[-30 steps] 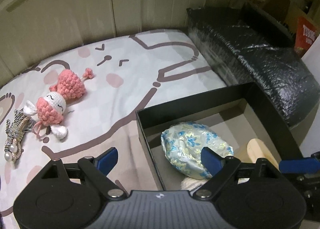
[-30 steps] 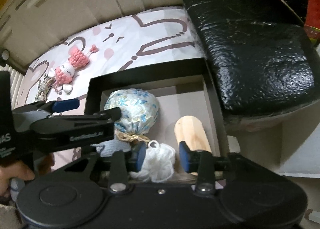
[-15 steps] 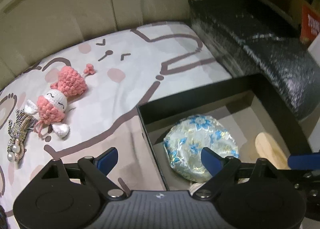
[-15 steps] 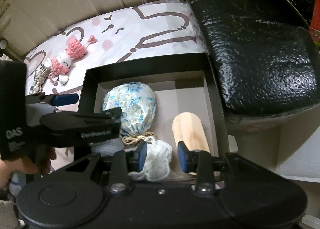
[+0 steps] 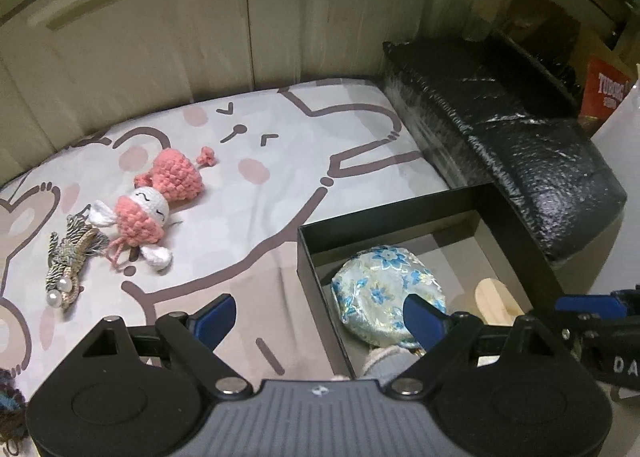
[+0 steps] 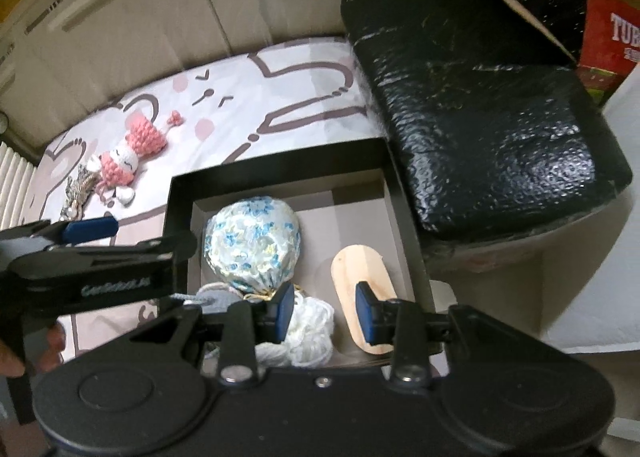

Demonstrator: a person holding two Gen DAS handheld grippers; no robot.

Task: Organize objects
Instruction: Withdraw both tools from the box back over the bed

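Left gripper [image 5: 316, 319] black with ribbed grey plate, blue finger pads, silver screws, right gripper [image 6: 325, 311] alike

The red box [image 6: 610, 45] at the right edge is cut off, so only part of its white letters shows. In the black box [image 6: 280, 161], the white yarn ball [image 6: 310, 331] is partly hidden behind the right gripper [image 6: 326, 313]. A grey knitted thing [image 5: 390, 365] peeks out below the flowered pouch [image 5: 386, 289]; what it is cannot be told. The wooden piece [image 5: 494, 303] is half hidden too. Something dark and woolly [image 5: 10, 405] is cut off at the left edge.
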